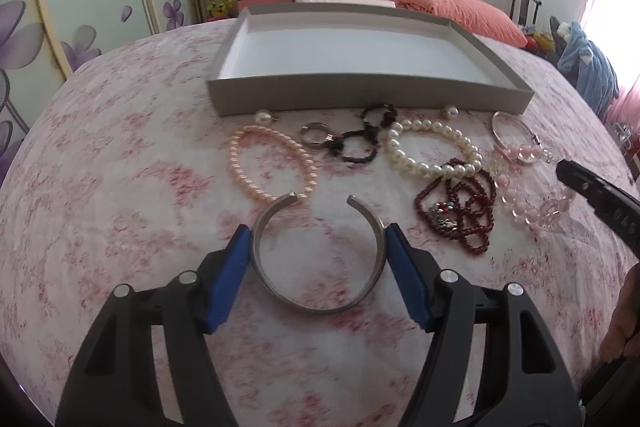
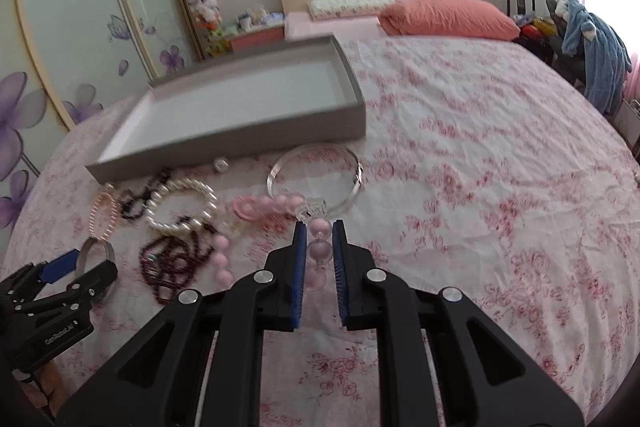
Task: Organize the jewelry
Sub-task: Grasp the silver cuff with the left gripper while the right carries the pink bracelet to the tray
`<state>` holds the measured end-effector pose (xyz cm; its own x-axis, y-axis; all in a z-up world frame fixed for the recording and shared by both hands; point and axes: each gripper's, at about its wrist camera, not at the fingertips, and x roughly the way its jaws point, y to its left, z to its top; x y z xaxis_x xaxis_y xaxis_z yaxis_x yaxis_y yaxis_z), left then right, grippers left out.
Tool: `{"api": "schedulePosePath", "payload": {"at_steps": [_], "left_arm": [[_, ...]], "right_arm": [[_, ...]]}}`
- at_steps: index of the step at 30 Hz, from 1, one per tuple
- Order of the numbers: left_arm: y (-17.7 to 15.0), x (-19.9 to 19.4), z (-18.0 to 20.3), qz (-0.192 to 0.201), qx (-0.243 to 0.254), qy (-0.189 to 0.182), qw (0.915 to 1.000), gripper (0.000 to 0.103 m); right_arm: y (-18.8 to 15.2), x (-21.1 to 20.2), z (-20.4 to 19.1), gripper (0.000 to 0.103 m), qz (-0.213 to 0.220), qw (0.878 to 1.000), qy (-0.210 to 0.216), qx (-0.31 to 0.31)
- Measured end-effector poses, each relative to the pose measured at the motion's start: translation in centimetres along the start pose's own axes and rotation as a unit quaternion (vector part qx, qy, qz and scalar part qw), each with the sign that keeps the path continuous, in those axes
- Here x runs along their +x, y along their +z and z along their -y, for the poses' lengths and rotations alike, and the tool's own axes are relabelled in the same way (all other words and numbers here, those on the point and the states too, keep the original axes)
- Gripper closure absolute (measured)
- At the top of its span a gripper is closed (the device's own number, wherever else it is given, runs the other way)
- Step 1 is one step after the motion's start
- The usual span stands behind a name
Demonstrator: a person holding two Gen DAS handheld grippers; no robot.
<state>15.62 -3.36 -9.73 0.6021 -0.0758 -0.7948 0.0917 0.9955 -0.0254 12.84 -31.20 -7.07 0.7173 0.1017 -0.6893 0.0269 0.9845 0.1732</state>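
Left wrist view: the left hand-held gripper (image 1: 319,231) has its blue pads against the two outer sides of the open silver cuff bangle (image 1: 319,255), so it holds the bangle across its width. The gap of the bangle points forward, away from the hand-held gripper. Straight ahead, beyond the other jewelry on the bed (image 1: 120,187), lies the grey shallow box (image 1: 372,95), and its inside looks bare. Its long side runs across the line of the fingers. Between the bangle and the box lie the pink pearl bracelet (image 1: 272,163), ahead to the left, and the white pearl bracelet (image 1: 434,147), ahead to the right.

Right wrist view: the right hand-held gripper (image 2: 320,227) is narrow, and between its pads sits the pink bead strand (image 2: 320,255). The picture is blurred, so I cannot tell if the pads really press it. The strand runs forward, along the fingers. The grey shallow box (image 2: 248,143) is ahead and to the left.

In my judgement the left hand-held gripper is better placed for the box, because it only needs to go straight forward over the bracelets.
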Motion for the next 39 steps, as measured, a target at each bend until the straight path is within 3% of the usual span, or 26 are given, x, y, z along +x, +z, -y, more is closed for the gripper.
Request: {"api": "schedulePosePath", "payload": {"at_steps": [9, 21, 31, 39], "left_arm": [[-0.2, -3.4, -1.7, 0.079, -0.018, 0.002, 0.9967, 0.037], [1.6, -8.3, -0.2, 0.186, -0.004, 0.029, 0.9821, 0.037], [5.6, -10.7, 0.9, 0.255, 0.015, 0.049, 0.9656, 0.037], [9.3, -9.2, 1.2, 0.278, 0.001, 0.058, 0.9589, 0.037]], "right_arm": [[0.5, -3.5, -2.2, 0.089, 0.068, 0.996, 0.048, -0.023], [1.6, -6.5, -3.9, 0.089, 0.134, 0.989, 0.056, -0.037], [5.4, -8.0, -5.6, 0.089, 0.205, 0.976, 0.05, -0.059], [8.3, -5.3, -5.3, 0.089, 0.217, 0.974, 0.048, -0.037]]}}
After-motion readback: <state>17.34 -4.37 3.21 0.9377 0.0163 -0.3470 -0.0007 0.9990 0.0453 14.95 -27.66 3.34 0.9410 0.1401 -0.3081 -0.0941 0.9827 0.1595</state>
